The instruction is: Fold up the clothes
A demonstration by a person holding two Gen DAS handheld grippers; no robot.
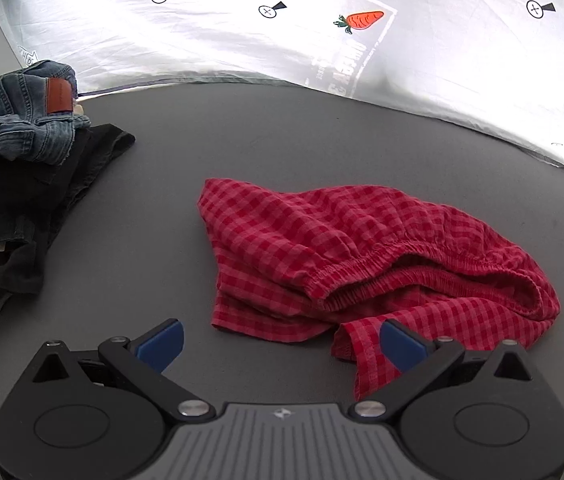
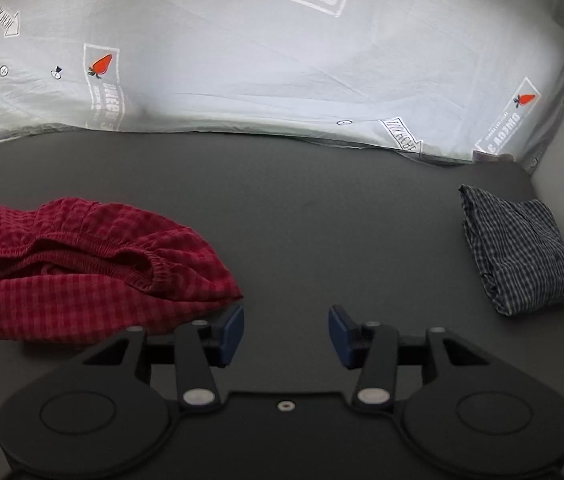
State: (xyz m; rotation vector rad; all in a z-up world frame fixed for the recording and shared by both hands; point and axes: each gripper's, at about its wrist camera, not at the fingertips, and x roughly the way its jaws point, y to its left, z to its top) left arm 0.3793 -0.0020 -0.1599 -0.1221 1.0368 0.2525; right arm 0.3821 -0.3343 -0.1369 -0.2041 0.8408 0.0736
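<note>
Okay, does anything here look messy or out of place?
The red checked shorts lie crumpled, waistband gaping and one corner flopped toward the left gripper. The jeans sit heaped on dark clothes. Only the blue checked garment looks folded.

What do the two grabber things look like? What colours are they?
Both are mostly black plastic. Each has two round black discs at the sides, black link bars with shiny silver pins, and blue pads on the fingertips. The left gripper has a grey ribbed plate in the middle with a small star-like mark. The right gripper has a dark middle with one small silver screw.
</note>
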